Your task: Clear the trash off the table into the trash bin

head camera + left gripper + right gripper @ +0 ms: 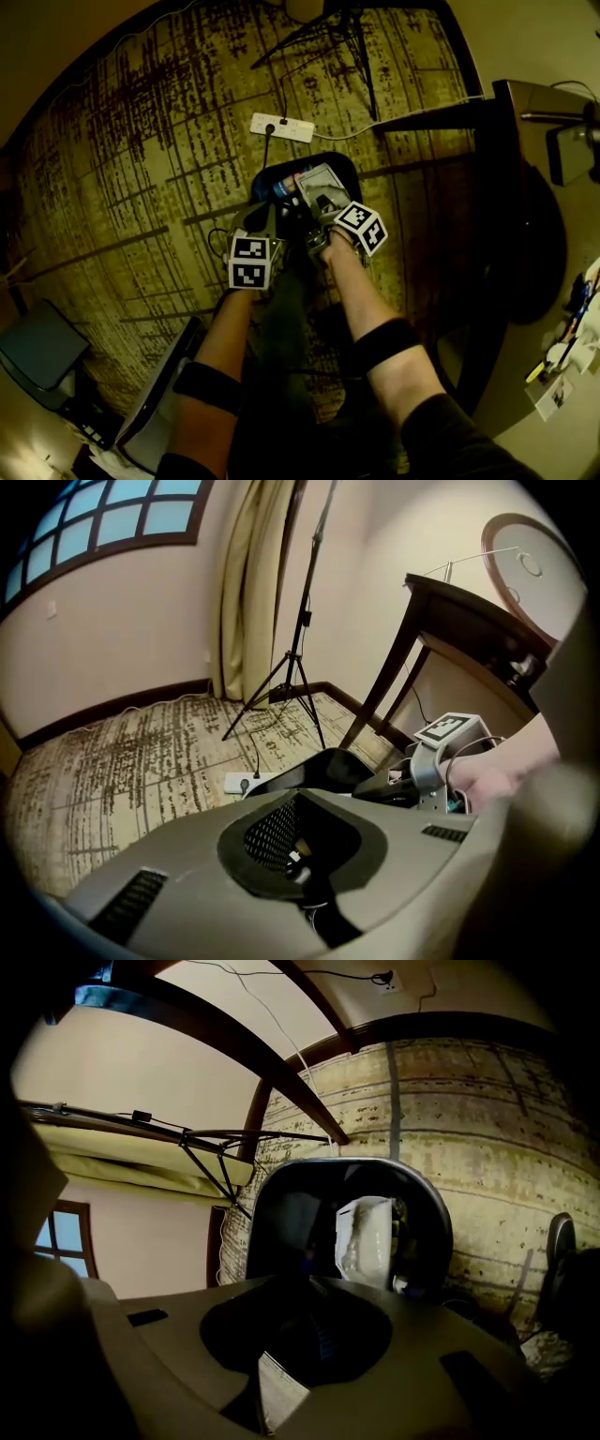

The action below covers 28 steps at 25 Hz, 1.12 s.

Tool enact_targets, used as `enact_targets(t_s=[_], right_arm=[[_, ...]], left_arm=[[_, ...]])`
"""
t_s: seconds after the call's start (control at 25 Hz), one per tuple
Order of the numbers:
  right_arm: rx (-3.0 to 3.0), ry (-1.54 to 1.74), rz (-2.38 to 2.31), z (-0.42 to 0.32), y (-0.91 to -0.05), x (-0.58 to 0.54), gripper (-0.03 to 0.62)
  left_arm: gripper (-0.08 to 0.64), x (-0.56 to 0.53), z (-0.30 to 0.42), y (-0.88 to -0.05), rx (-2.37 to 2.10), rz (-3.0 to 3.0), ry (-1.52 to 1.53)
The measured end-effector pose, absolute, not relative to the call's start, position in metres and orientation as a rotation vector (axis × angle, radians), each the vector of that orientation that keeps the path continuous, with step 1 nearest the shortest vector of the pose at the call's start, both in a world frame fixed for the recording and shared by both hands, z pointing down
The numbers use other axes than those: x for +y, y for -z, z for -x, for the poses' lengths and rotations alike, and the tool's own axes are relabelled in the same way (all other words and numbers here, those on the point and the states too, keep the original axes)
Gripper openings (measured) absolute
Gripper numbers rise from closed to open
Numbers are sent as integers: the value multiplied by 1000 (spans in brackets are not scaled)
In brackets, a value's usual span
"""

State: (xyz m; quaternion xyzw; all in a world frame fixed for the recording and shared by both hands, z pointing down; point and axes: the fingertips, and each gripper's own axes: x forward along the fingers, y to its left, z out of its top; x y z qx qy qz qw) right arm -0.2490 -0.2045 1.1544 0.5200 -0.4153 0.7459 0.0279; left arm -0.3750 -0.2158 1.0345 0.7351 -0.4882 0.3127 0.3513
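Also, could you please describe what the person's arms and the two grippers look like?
Both forearms wear a black band near the elbow. The left gripper and right gripper have grey bodies, each carrying a white cube with black square markers.

L tool [255, 221] jaws shut; R tool [321, 238] jaws slightly apart. Both angled down, side by side.

Trash bin [347, 166]: black, round-rimmed, open-topped; was stood upright on the patterned carpet [141, 187].
Wrapper [322, 181]: white, crinkled; was seen inside the bin, leaned against its wall.
Blue-tipped item [282, 188]: was lodged inside the bin beside the wrapper; its kind could not be told.
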Motion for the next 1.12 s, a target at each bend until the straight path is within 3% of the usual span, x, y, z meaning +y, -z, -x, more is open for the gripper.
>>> enact_targets(t_s=[0.28, 0.48, 0.6, 0.88, 1.12], right_arm=[[-1371, -2285, -1565, 254, -1124, -208, 94], [-1533, -2255, -1519, 249, -1055, -215, 73], [-1702, -2183, -1448, 242, -984, -209, 0], [-2112, -1857, -1346, 218, -767, -205, 0], [-2324, -1601, -1434, 152, -624, -201, 0]], left_arm=[[1, -209, 366, -1018, -1257, -1900, -803], [1, -209, 356, -971, -1285, -1933, -798], [1, -201, 351, -925, -1314, -1957, -810], [1, -199, 315, -754, -1355, -2044, -729], [1, -191, 261, -625, -1334, -2195, -685]])
